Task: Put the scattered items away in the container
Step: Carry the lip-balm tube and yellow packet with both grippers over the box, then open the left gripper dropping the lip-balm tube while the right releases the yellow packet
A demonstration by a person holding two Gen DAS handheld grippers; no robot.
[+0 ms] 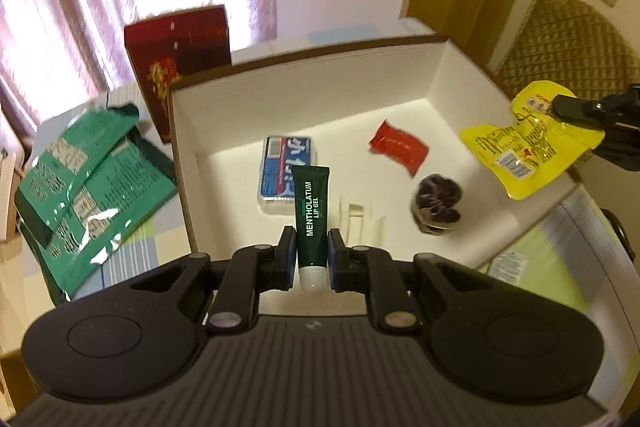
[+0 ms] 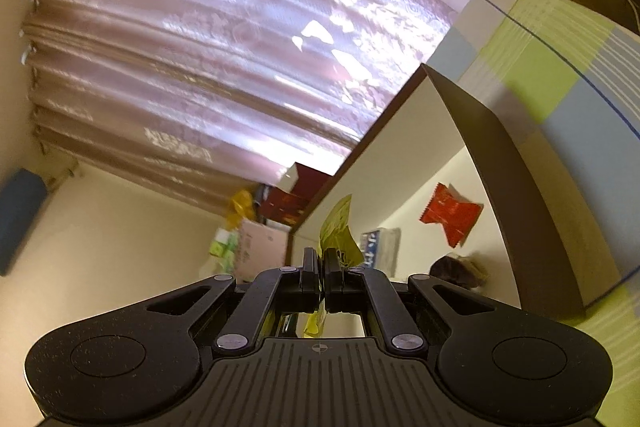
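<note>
container: white open cardboard box with brown rim [image 1: 400, 75], on the checked tablecloth
lip gel: dark green tube, white cap [image 1: 310, 211], held above box's near wall, cap toward camera
yellow pouch: flat foil snack packet [image 1: 524, 151], lifted over box's right wall
inside box: blue-white tissue pack [image 1: 286, 167], near-left; red sachet [image 1: 398, 145], centre-back; dark purple scrunchie [image 1: 436, 203], near-right
outside box: two green foil packets [image 1: 88, 179], overlapping, left of box

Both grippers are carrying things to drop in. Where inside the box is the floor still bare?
Bare floor lies along the far wall of the box, behind the blue pack and red sachet. The near right, around the dark scrunchie, is crowded.
</note>
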